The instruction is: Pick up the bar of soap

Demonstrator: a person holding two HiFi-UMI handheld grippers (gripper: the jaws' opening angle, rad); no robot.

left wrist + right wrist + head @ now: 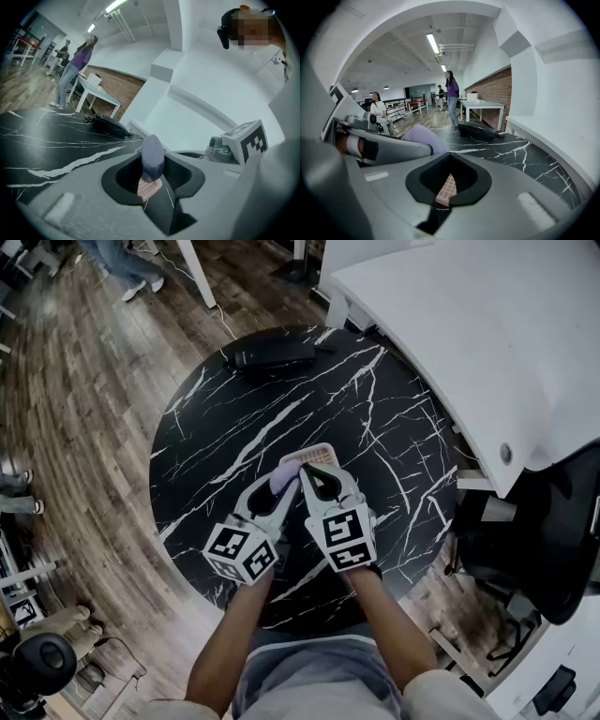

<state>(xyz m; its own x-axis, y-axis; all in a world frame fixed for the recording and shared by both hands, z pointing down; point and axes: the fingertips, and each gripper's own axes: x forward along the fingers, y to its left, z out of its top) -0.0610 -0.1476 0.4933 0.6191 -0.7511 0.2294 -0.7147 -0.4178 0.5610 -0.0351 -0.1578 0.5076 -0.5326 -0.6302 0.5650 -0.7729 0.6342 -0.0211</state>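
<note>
A lavender bar of soap (283, 481) stands on edge between the fingers of my left gripper (280, 487), which is shut on it. It hangs just over the near edge of a pink gridded soap dish (322, 454) on the black marble table (375, 399). In the left gripper view the soap (152, 154) rises out of the jaw gap, with the dish (149, 188) below. My right gripper (310, 474) sits right beside it, jaws drawn together, tips over the dish (446, 186). The right gripper view shows the soap (423, 137) to the left.
A black flat device (274, 354) lies at the table's far edge. A white curved counter (487, 334) runs along the right, with a black chair (553, 540) below it. Wooden floor surrounds the table; people stand far off at the top left (131, 273).
</note>
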